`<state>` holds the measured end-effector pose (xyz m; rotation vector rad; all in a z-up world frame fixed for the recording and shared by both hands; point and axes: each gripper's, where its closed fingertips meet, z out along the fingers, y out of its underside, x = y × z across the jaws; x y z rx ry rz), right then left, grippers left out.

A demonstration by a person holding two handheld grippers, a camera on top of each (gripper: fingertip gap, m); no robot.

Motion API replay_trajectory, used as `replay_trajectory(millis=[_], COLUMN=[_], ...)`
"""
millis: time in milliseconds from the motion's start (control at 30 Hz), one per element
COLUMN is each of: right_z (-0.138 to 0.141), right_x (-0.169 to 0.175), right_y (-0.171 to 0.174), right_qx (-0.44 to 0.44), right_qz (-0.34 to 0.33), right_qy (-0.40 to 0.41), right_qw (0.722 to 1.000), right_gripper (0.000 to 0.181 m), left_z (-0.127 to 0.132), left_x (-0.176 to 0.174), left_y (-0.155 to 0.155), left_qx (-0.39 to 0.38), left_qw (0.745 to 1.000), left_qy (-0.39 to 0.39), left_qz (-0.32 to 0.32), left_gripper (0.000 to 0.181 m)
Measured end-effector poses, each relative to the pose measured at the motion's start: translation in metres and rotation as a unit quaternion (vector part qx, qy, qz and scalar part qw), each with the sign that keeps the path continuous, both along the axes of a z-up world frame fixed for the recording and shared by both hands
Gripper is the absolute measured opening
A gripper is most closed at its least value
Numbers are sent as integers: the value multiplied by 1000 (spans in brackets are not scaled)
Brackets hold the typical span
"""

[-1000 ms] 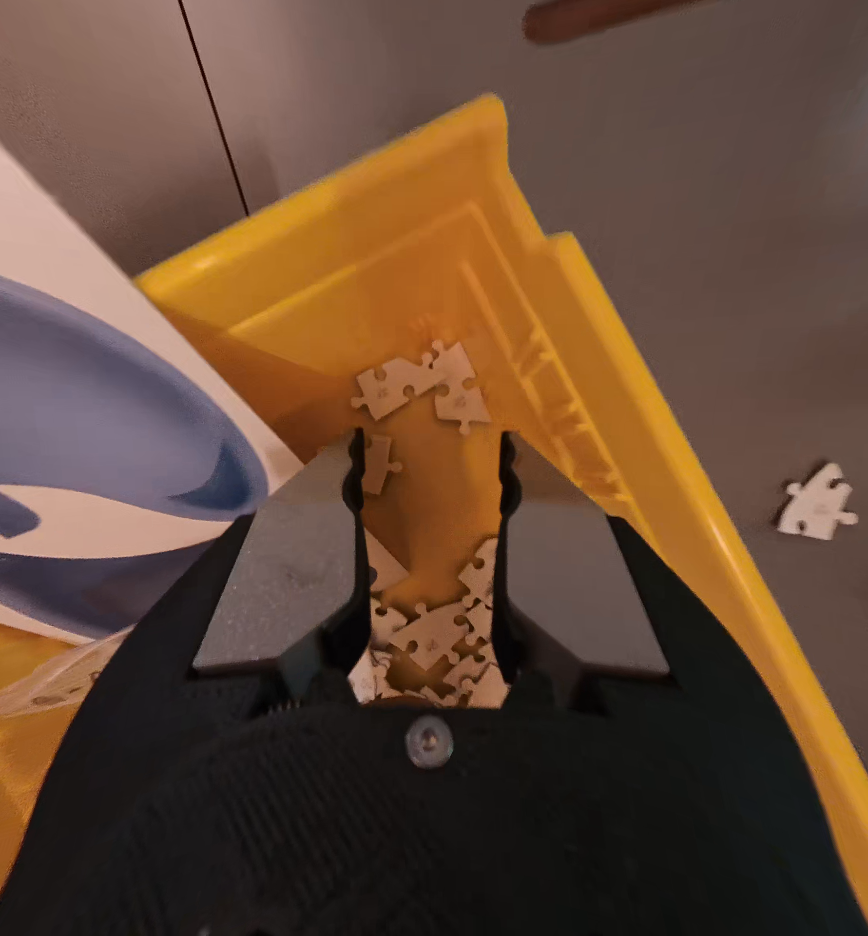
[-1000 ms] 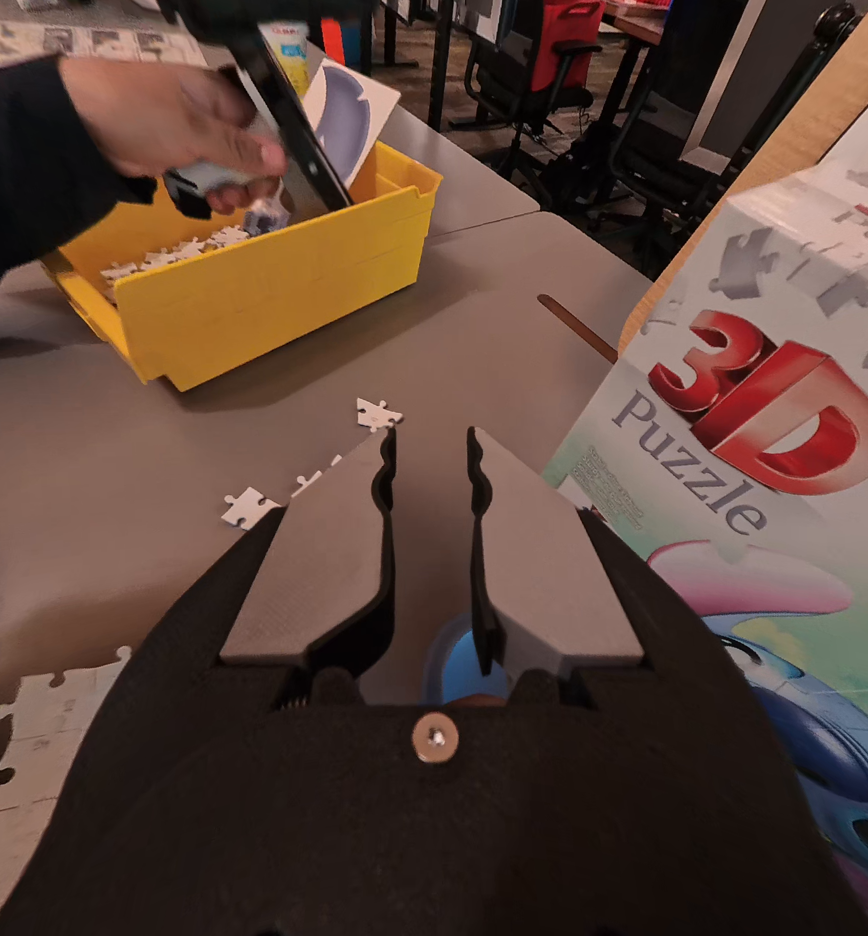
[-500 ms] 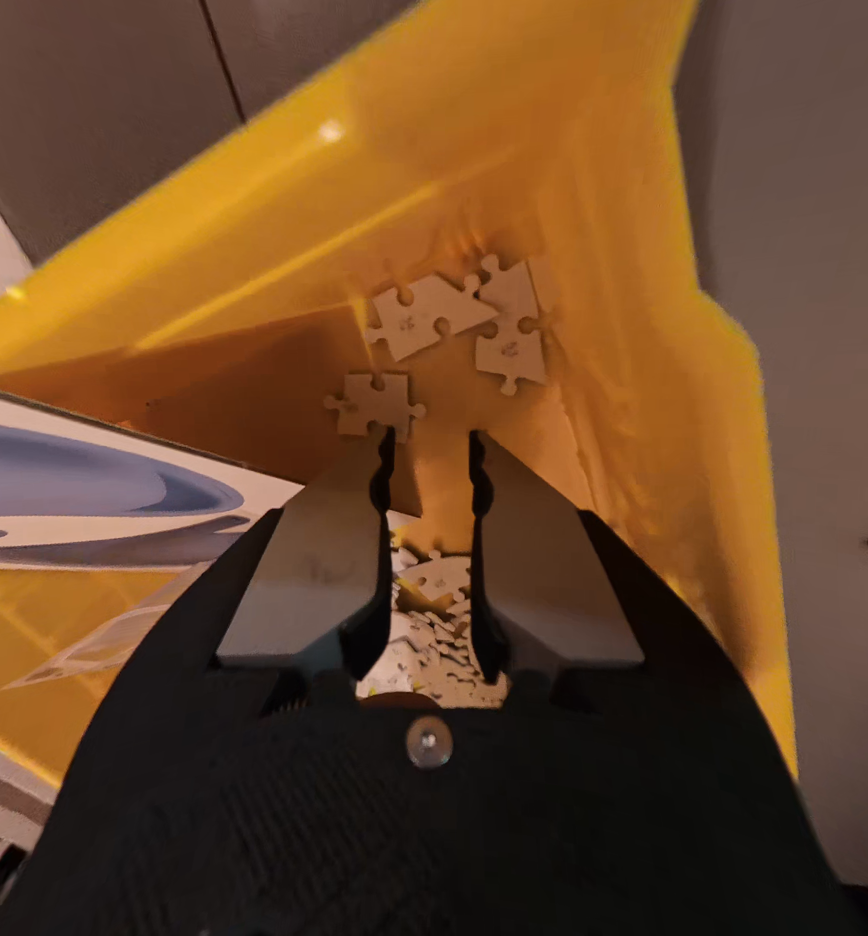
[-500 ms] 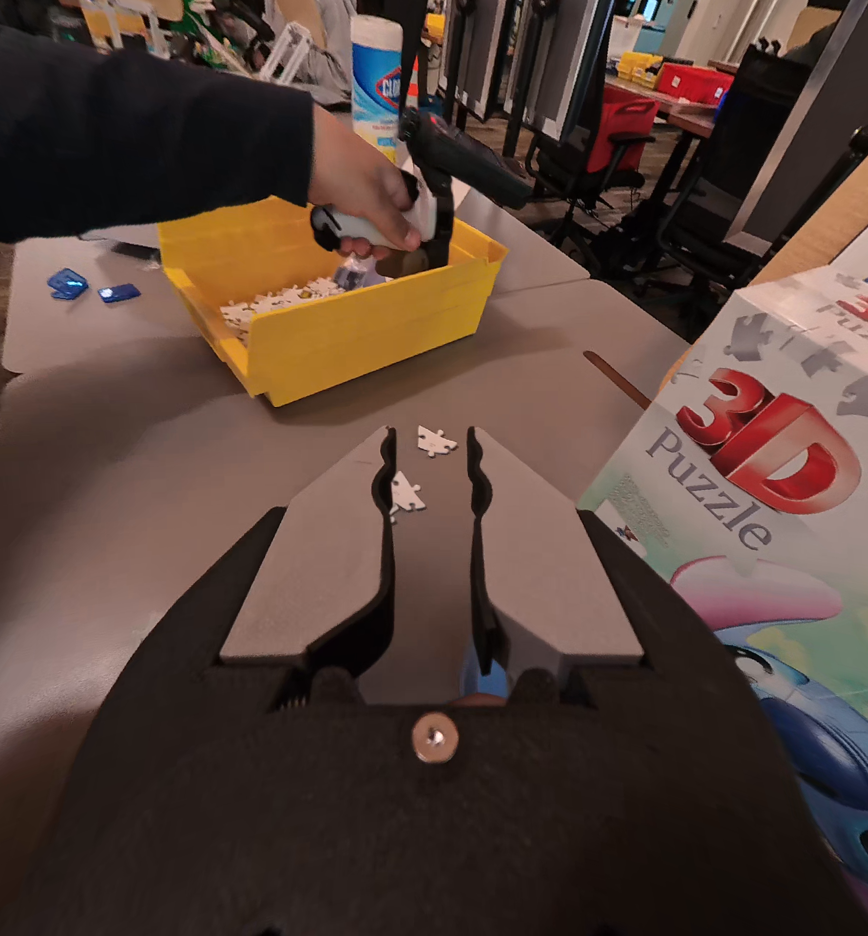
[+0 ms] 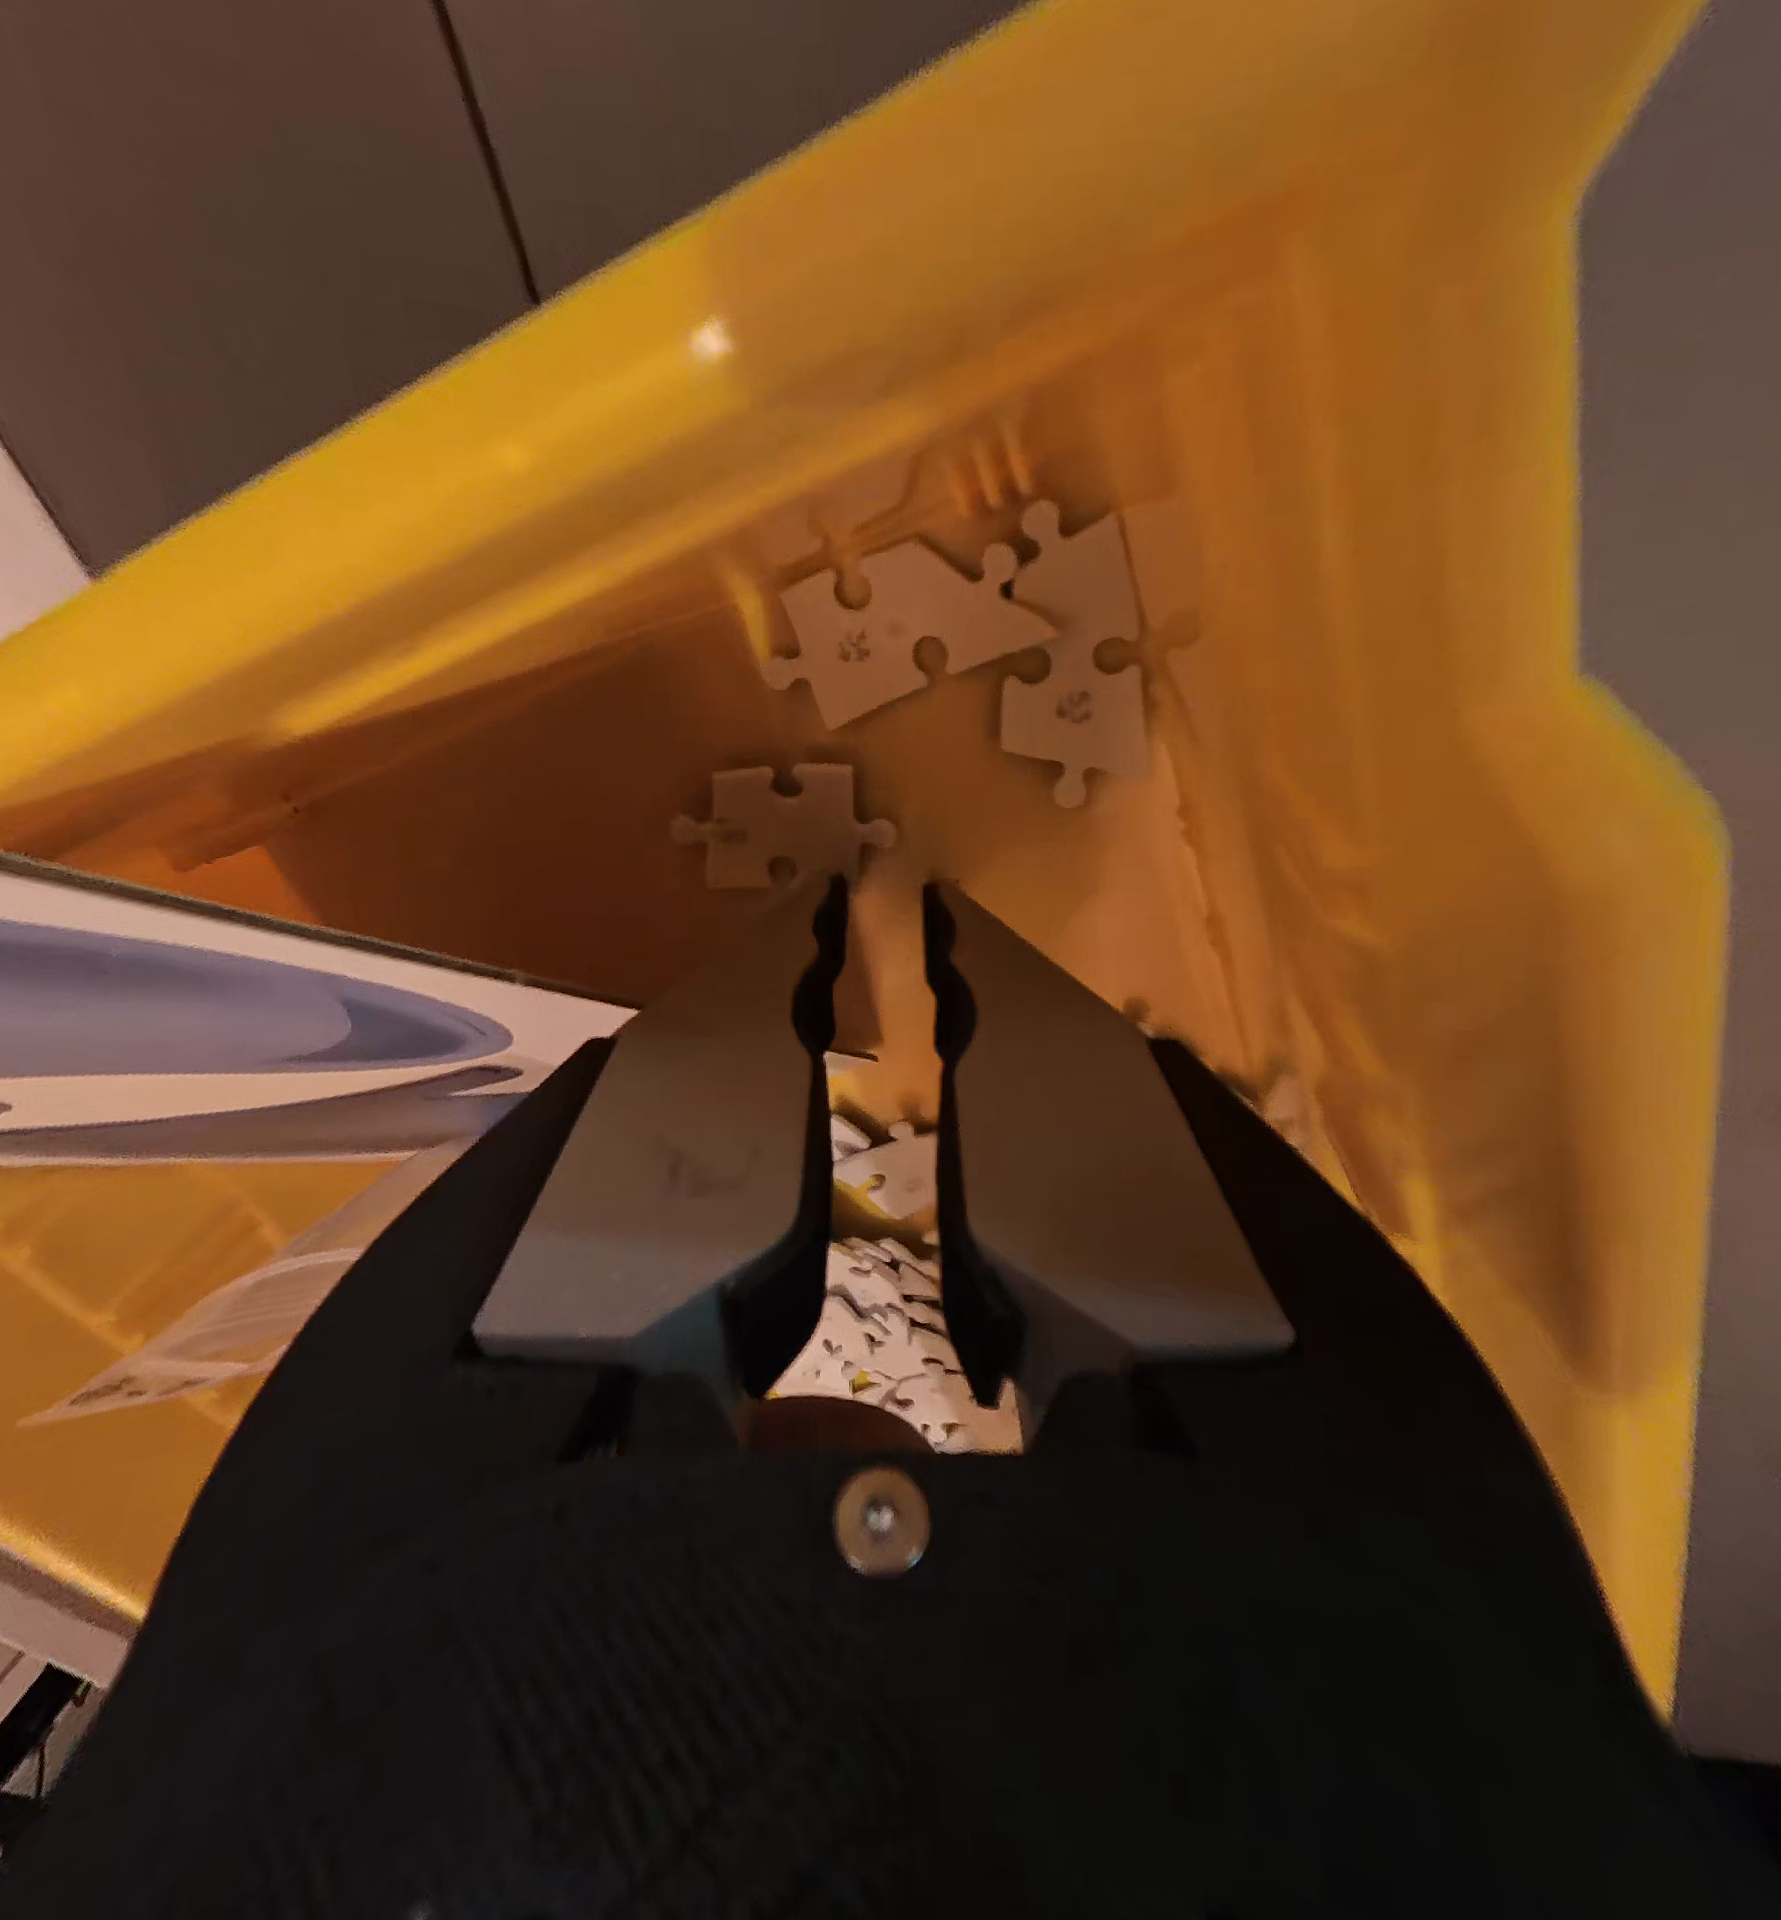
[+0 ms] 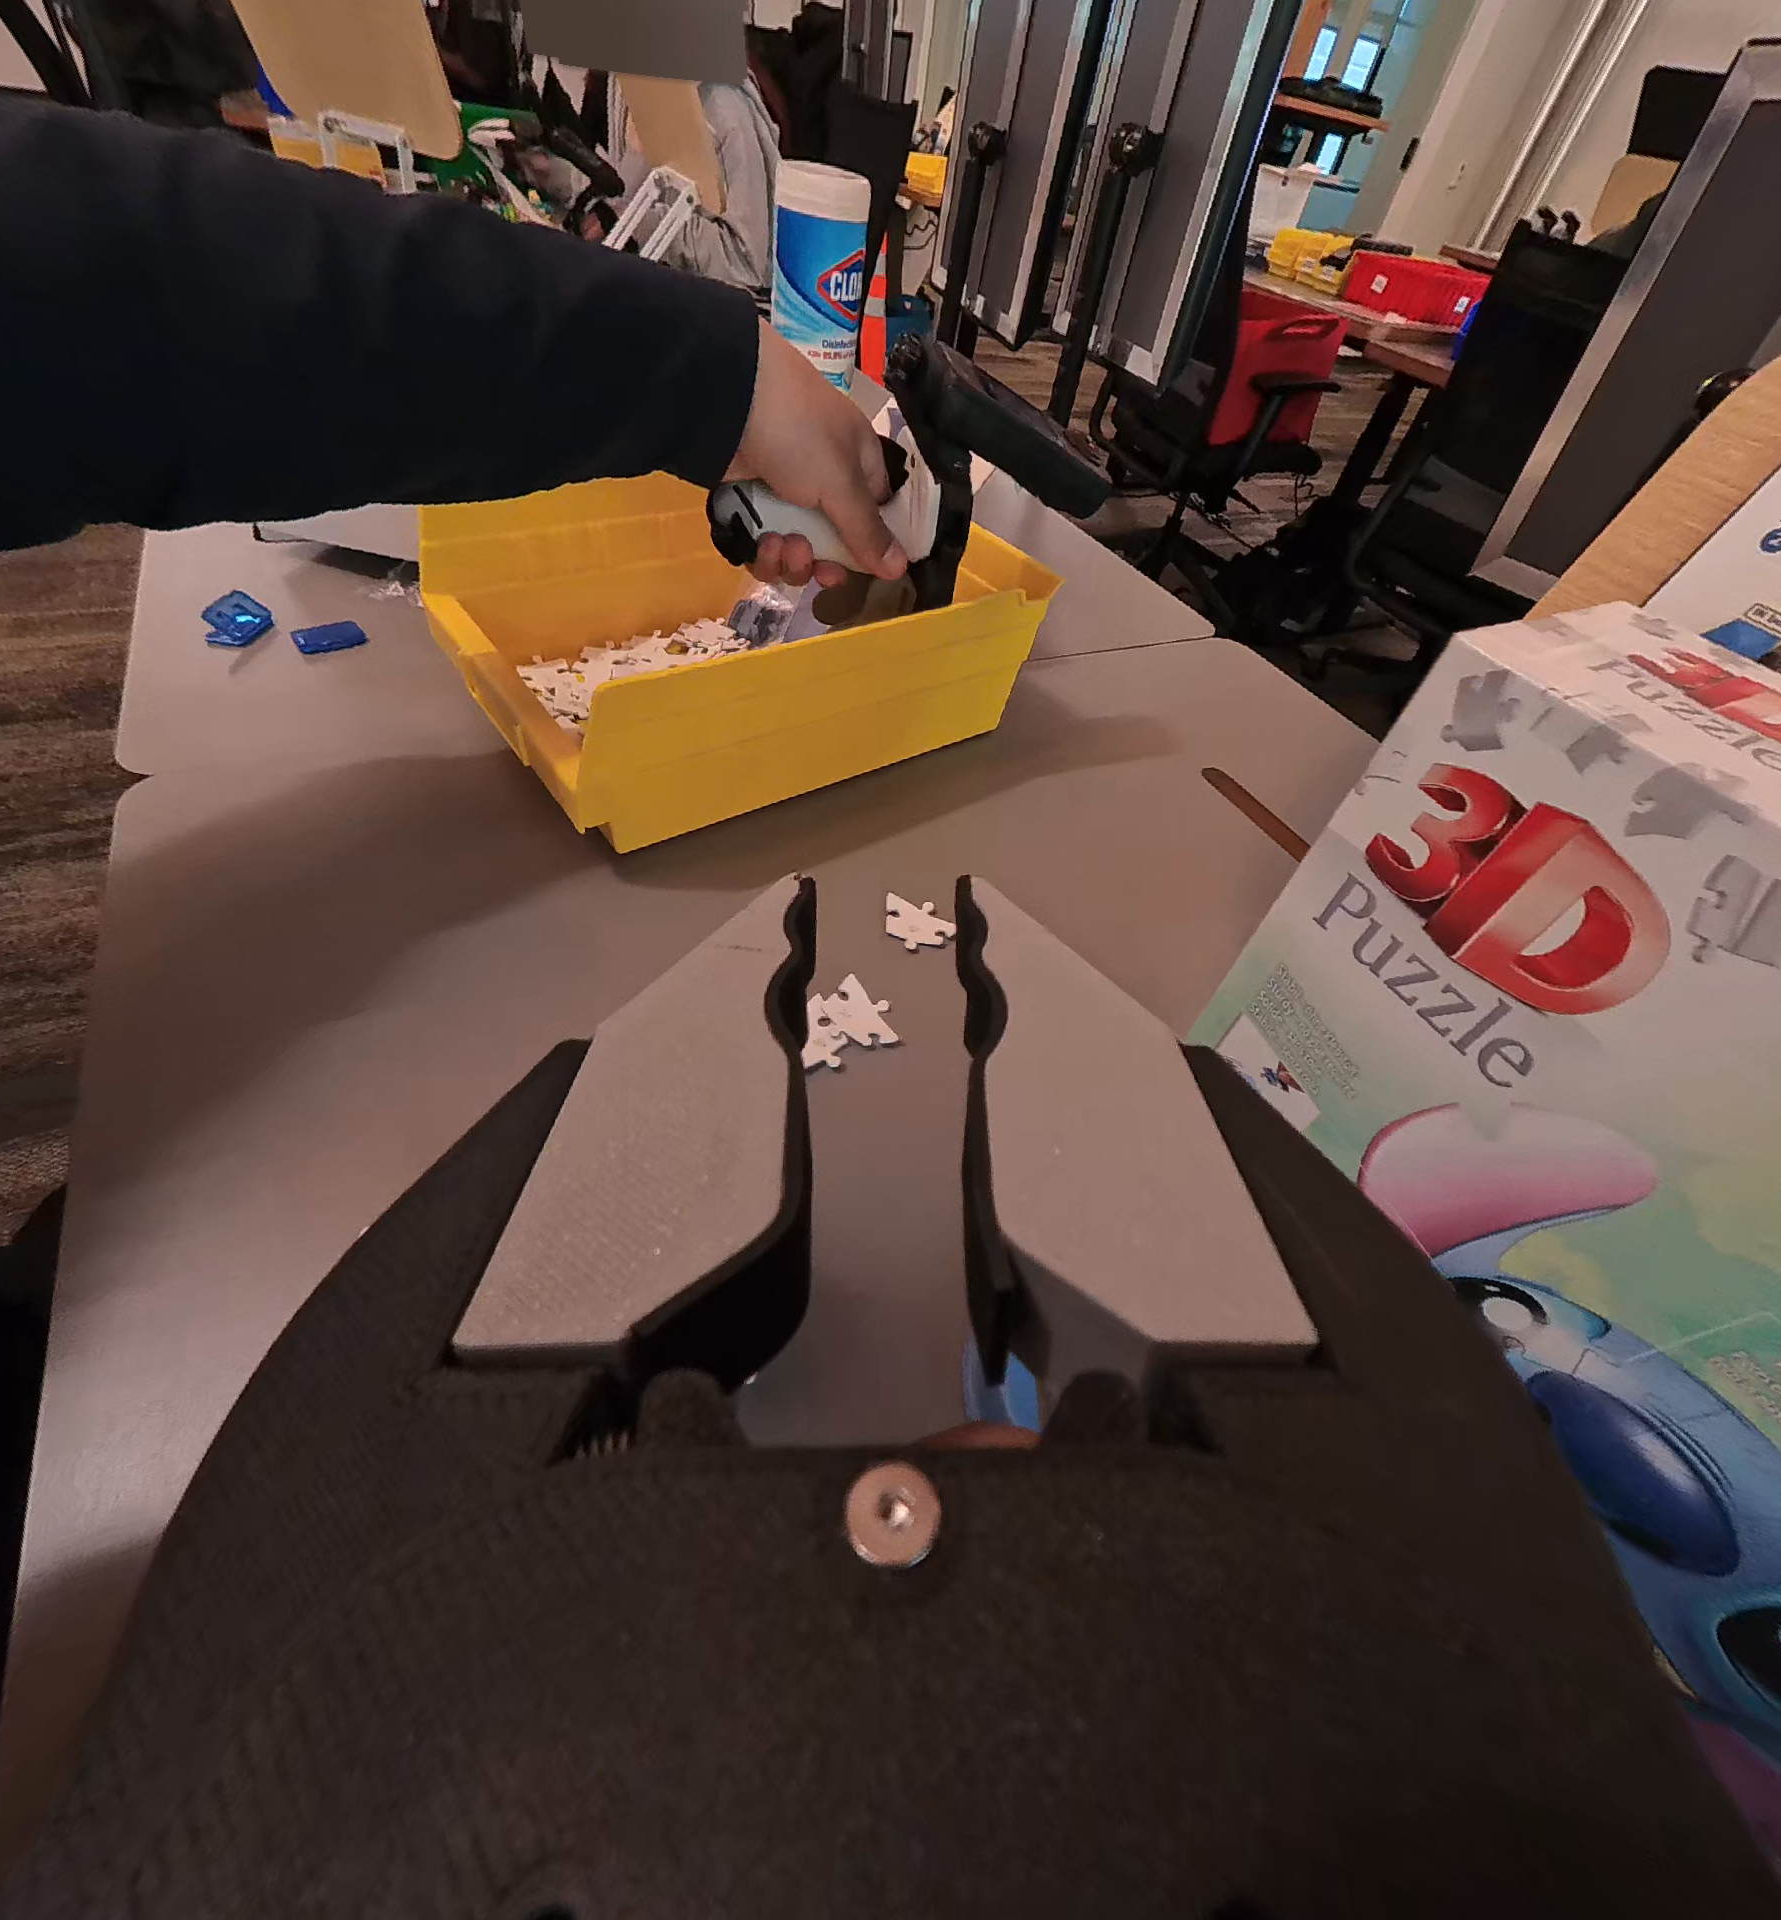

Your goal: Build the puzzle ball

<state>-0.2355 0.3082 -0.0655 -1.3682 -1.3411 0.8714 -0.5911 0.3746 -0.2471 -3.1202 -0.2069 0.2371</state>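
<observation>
Grey bench (image 6: 346, 914) in an open office; piece pick-up in progress.
Yellow plastic bin (image 6: 792, 727) holds the white card puzzle pieces (image 6: 616, 665). Left gripper (image 5: 881, 894), jaws narrowly apart and empty, points at a single piece (image 5: 782, 826) on the bin floor. Right gripper (image 6: 881, 894) hovers over the bench, jaws apart, empty. Advice: tilt so one jaw slides under an edge.

L cam close inside yellow bin (image 5: 969, 343); R cam views bin from afar.

Loose puzzle pieces (image 6: 850, 1023) — gripper (image 6: 884, 894) agape
</observation>
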Motion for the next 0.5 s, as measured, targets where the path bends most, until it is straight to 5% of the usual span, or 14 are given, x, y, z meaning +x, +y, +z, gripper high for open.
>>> replay_trajectory(millis=[167, 333, 500], right_z=[2, 2, 0], right_x=[4, 5, 2], right_y=[4, 6, 4], right_qx=[0, -3, -1], right_qz=[-6, -6, -3], right_qy=[6, 8, 4], right_qw=[1000, 1000, 1000], right_gripper=[23, 23, 23], left_z=[4, 20, 15], left_x=[45, 26, -3], left_y=[-4, 14, 19], left_qx=[4, 75, 71], left_qw=[987, 987, 997], left_qy=[-160, -142, -3], left_qz=[-19, -4, -26], left_gripper=[24, 27, 16])
